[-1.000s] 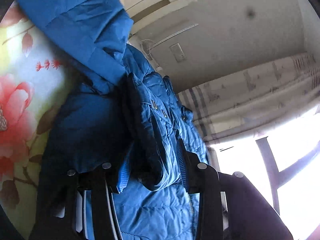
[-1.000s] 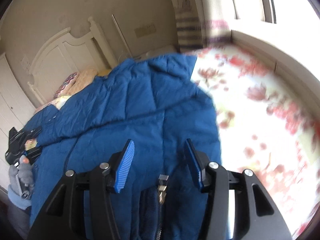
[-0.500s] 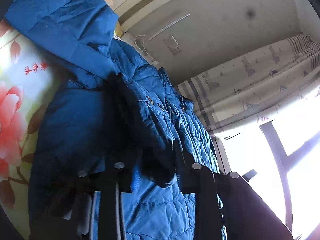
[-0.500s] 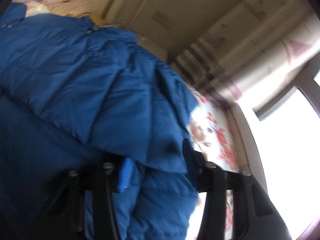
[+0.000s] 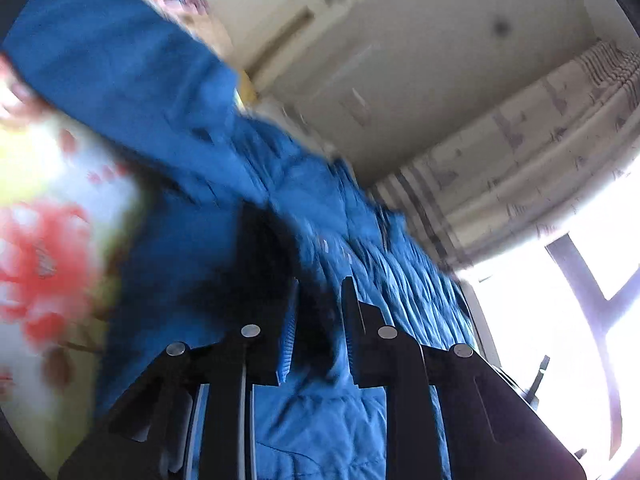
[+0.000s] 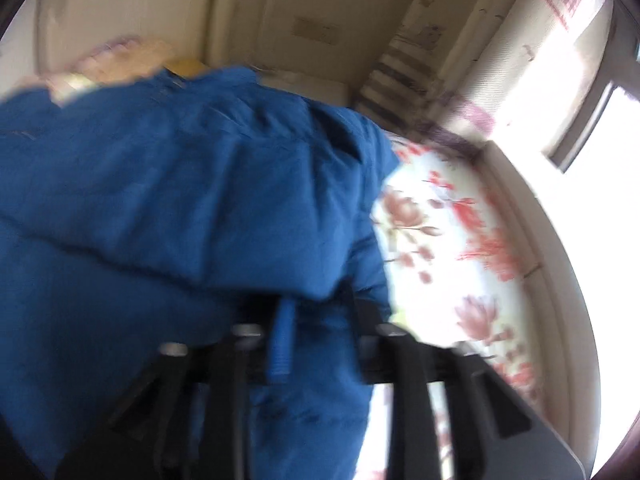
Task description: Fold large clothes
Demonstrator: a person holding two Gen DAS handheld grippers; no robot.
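A blue quilted down jacket [image 5: 344, 240] fills the left wrist view, lying on a flowered bedsheet [image 5: 44, 248]. My left gripper [image 5: 318, 300] is shut on a dark fold of the jacket, with cloth bunched between the narrow jaws. In the right wrist view the same jacket [image 6: 192, 200] covers the left and middle. My right gripper [image 6: 316, 304] is shut on its edge; the fabric drapes over the fingertips and hides them. Both views are blurred.
The flowered bedsheet [image 6: 460, 248] shows bare to the right of the jacket. A white headboard [image 5: 320, 4] and pillows [image 6: 120, 56] lie beyond. A striped curtain [image 5: 520, 152] and a bright window [image 5: 592, 280] are on the right side.
Both grippers have closed on the jacket; the right was open above it a second ago. Both have tilted upward and are moving, lifting folds of cloth.
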